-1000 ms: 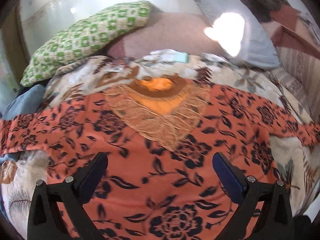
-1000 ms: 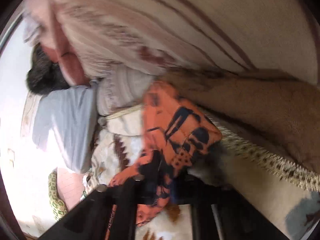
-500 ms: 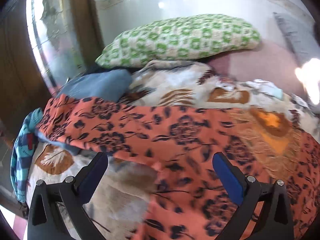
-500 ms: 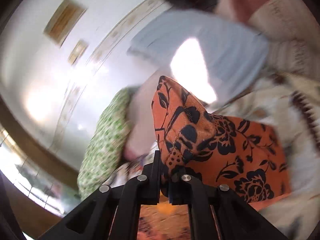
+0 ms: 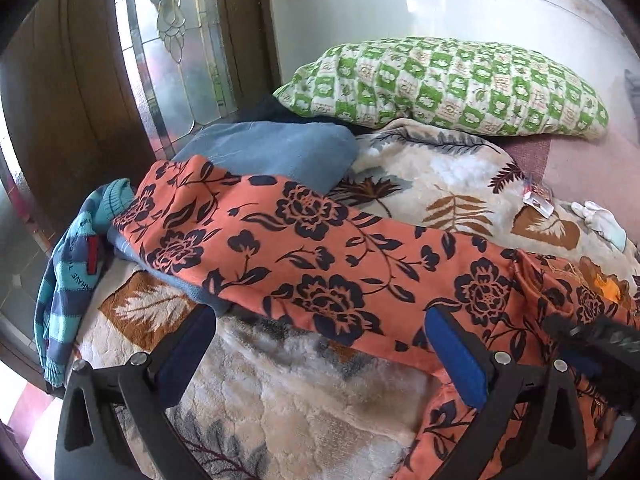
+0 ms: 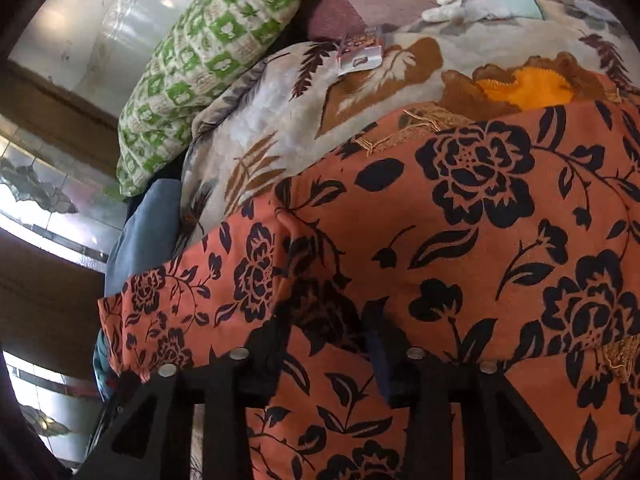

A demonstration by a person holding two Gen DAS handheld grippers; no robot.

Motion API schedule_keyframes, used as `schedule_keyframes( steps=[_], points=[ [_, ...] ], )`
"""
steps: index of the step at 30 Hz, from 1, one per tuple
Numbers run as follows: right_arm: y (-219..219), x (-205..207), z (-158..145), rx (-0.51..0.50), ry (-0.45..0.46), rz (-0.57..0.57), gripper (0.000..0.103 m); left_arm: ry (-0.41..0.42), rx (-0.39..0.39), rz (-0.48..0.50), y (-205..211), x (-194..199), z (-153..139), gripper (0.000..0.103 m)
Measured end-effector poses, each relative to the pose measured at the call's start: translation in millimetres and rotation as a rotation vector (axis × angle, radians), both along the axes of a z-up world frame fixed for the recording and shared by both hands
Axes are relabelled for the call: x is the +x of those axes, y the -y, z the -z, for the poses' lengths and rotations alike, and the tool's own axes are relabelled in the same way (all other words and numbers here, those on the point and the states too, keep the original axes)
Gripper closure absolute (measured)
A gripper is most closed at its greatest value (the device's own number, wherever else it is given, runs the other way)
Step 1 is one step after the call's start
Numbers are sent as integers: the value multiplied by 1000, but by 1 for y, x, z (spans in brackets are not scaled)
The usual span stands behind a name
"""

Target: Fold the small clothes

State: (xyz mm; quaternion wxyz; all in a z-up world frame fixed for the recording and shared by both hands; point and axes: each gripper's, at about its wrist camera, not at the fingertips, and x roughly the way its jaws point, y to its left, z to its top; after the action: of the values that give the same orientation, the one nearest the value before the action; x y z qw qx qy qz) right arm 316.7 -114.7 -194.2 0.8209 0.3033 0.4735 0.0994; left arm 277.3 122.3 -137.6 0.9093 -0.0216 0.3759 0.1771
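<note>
An orange garment with black flowers (image 5: 320,256) lies spread on a leaf-print blanket (image 5: 420,168); one sleeve stretches left over blue clothes. My left gripper (image 5: 320,344) is open and empty, hovering over the sleeve's lower edge. In the right wrist view the same garment (image 6: 460,232) fills the frame, with a sleeve folded across the body. My right gripper (image 6: 332,344) has its jaws parted, with the folded cloth lying between and over the fingers. The right gripper also shows at the right edge of the left wrist view (image 5: 592,336).
A green checked pillow (image 5: 448,84) lies at the back against the wall. A blue folded cloth (image 5: 276,148) and a striped teal garment (image 5: 68,280) sit at the left bed edge by a glass door (image 5: 176,40). A white glove (image 6: 480,2) lies on the blanket.
My right gripper carried the sleeve over onto the garment's body and its jaws parted. My left gripper swung left toward the other sleeve.
</note>
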Motion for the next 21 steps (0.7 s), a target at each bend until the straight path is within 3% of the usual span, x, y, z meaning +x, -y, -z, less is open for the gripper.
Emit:
schedule_keyframes(
  steps=[4, 7, 11, 16, 18, 21],
  points=[
    [40, -22, -55, -44, 223, 15, 43, 28, 15, 52, 27, 2, -3, 0],
    [95, -45, -80, -144, 298, 116, 43, 68, 21, 130, 56, 5, -8, 0],
    [184, -74, -71, -189, 250, 226, 43, 99, -4, 291, 106, 22, -6, 0],
    [271, -101, -46, -220, 149, 288, 49, -35, -105, 418, 152, 54, 24, 0],
    [290, -106, -34, -190, 125, 283, 52, -104, -57, 417, 162, 64, 42, 0],
    [302, -106, -15, -131, 124, 244, 53, -229, 96, 337, 160, 75, 72, 0]
  ],
)
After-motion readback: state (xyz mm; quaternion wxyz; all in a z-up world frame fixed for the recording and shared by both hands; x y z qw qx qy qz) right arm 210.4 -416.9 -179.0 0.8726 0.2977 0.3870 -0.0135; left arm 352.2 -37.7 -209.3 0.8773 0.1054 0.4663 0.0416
